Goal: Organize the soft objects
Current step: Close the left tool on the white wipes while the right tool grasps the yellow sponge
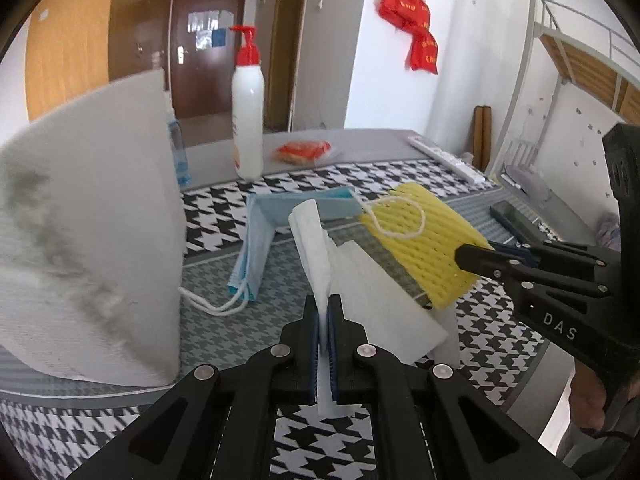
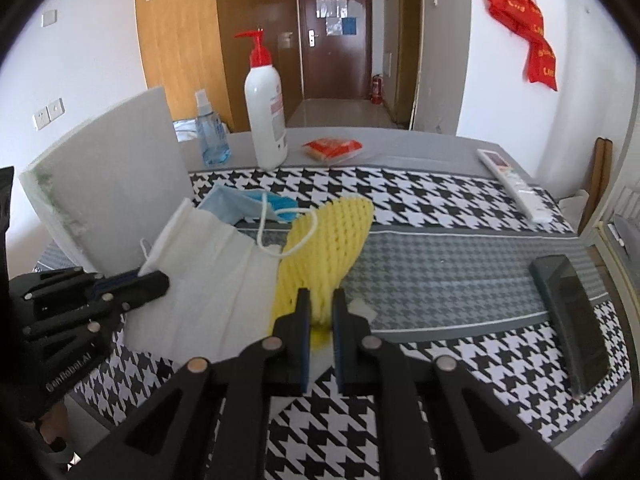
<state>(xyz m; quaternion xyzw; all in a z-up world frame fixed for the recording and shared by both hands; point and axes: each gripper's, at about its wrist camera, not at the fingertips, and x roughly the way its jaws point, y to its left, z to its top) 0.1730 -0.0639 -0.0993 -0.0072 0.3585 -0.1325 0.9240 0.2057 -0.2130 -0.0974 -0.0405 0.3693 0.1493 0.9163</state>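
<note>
Pinching pleated white mask [image 1: 320, 240] in left gripper [image 1: 323, 312] | right gripper [image 2: 321, 308] clamps yellow foam net [image 2: 324, 240] | both angled down over houndstooth cloth [image 2: 440, 208]

Things you can only see part of

The big white foam board [image 1: 88, 232] runs off the left edge in the left wrist view, looks blurry there, and hides most of the blue spray bottle [image 1: 178, 152] behind it. The white mask [image 1: 320, 256] covers part of the blue mask [image 1: 256, 248] and hides the bottom of the yellow foam net [image 1: 424, 240]. The words on the red hanging [image 2: 528, 40] and on the white pump bottle [image 2: 276, 116] are too small to read. The papers on the far brown door [image 2: 336, 16] are too small to make out. The bunk bed [image 1: 580, 60] is cut off at the right edge.
</note>
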